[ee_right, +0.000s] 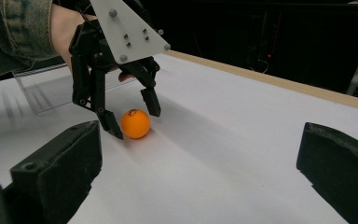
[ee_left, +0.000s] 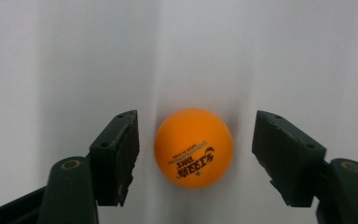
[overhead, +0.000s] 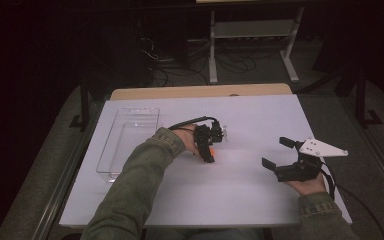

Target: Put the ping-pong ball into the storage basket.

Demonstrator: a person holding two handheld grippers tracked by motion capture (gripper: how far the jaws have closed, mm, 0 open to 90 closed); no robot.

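Observation:
An orange table-tennis ball [ee_left: 193,148] with dark print lies on the white tabletop [overhead: 250,115]. My left gripper [ee_left: 196,120] points down over it with a jaw on each side. A narrow gap shows at the left pad and a wider one at the right pad, so the pads are not pressing on it. From the right gripper view, the ball [ee_right: 135,123] sits between the left gripper's [ee_right: 135,122] fingertips. In the high view the ball [overhead: 211,148] peeks out orange under that hand. My right gripper [overhead: 276,152] rests at the right, open wide and empty.
A clear plastic tray [overhead: 130,140] lies along the table's left side, behind the left hand; its wall [ee_right: 42,93] stands just behind the left gripper. A wooden edge [overhead: 200,91] borders the far side. Desk legs and cables stand beyond the table.

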